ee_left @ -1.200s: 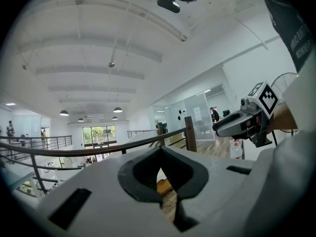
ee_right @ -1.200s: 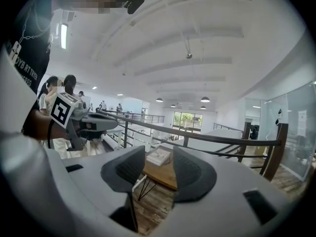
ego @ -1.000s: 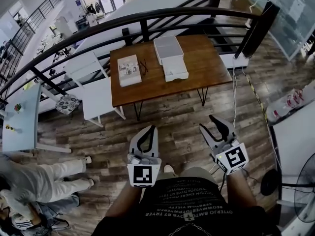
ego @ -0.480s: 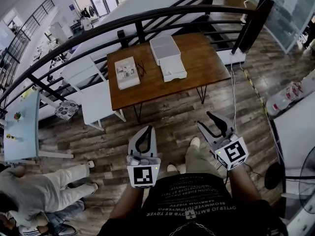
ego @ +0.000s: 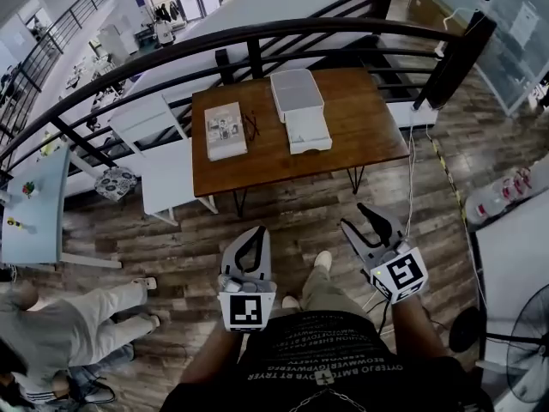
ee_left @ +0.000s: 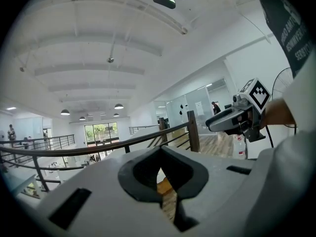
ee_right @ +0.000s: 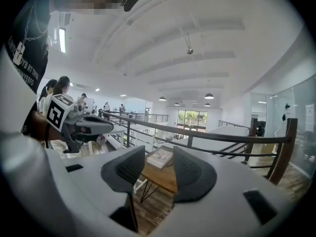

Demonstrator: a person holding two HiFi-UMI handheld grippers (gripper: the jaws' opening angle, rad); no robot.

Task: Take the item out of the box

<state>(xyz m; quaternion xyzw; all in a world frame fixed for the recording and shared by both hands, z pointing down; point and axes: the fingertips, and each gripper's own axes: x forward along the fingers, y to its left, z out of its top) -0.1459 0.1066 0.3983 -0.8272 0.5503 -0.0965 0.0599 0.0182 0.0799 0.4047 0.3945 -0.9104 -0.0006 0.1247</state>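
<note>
Open floor (ego: 292, 209) lay before the table (ego: 352, 131) at twelve o'clock, railing (ego: 171, 45) behind; left gripper (ego: 256, 234) pressed together, right gripper (ego: 364, 218) spread.

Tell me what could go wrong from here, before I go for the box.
The left gripper has its jaws together, so it must open before it can grip. The white box lies at the table's far edge by the railing; a push might slide it off. You stand well short of the table; step closer first.
</note>
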